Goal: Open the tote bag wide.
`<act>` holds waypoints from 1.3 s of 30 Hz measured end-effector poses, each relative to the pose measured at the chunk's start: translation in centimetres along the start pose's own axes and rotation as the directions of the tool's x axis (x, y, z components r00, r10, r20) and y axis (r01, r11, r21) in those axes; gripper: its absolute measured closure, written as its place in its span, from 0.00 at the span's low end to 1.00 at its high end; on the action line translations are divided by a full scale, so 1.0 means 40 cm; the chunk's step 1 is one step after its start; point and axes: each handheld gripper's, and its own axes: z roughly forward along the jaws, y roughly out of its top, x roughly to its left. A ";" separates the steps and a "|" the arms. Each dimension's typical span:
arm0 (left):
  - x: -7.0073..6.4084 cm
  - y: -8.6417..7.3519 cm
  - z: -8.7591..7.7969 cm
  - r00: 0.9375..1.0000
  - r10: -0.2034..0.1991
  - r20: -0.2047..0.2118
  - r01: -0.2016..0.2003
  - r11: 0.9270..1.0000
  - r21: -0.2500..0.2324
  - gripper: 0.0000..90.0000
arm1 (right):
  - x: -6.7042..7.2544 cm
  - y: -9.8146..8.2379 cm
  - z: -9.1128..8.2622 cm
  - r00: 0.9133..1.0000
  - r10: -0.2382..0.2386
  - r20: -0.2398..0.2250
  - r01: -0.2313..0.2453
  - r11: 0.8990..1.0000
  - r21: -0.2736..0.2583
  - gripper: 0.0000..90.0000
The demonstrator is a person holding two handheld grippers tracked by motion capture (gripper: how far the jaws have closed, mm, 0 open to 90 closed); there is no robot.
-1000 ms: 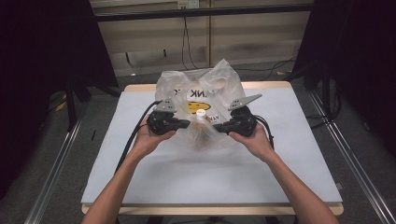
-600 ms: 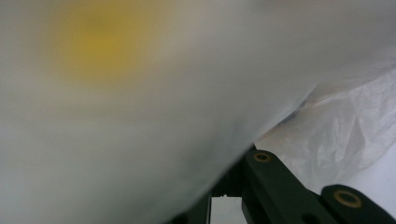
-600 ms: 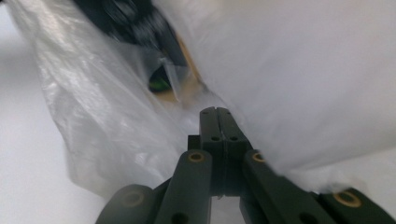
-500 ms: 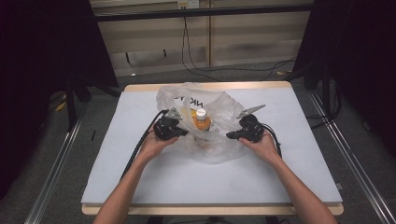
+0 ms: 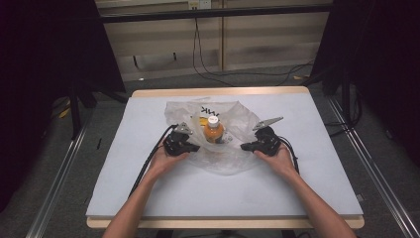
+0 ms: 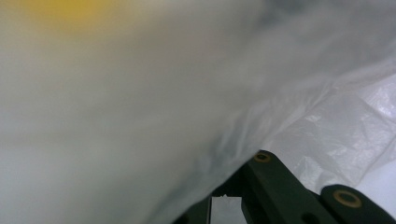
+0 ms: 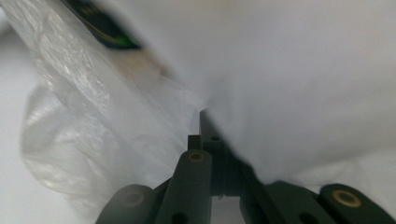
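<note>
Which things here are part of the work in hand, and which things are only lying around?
In the job:
- plastic bag
- orange bottle inside it
- left gripper and right gripper, each shut on the bag's film

Lying about:
- cables on the floor behind the table

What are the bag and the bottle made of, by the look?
Bag: thin translucent plastic film, glossy; it crinkles and the table shows through. Bottle: probably clear plastic, orange contents visible; white cap looks like matte plastic.
</note>
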 end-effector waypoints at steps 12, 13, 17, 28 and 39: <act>-0.081 0.033 -0.187 0.995 0.096 -0.008 -0.095 0.973 -0.212 1.00 | 0.072 0.072 -0.166 0.998 -0.027 -0.048 0.014 0.967 -0.256 1.00; -0.082 0.054 -0.204 0.995 0.096 -0.004 -0.094 0.964 -0.248 1.00 | 0.081 0.097 -0.183 0.998 -0.038 -0.047 0.023 0.960 -0.279 1.00; -0.090 0.098 -0.224 0.993 0.120 -0.005 -0.117 0.950 -0.289 1.00 | 0.096 0.148 -0.197 0.997 -0.064 -0.046 0.047 0.949 -0.311 1.00; -0.095 0.262 -0.256 0.976 0.198 -0.093 -0.216 0.939 -0.267 1.00 | 0.134 0.345 -0.184 0.991 -0.137 -0.004 0.128 0.932 -0.340 1.00; -0.008 0.243 -0.056 0.966 0.220 -0.137 -0.211 0.975 0.075 1.00 | 0.011 0.304 0.004 0.992 -0.092 0.088 0.097 0.994 -0.054 1.00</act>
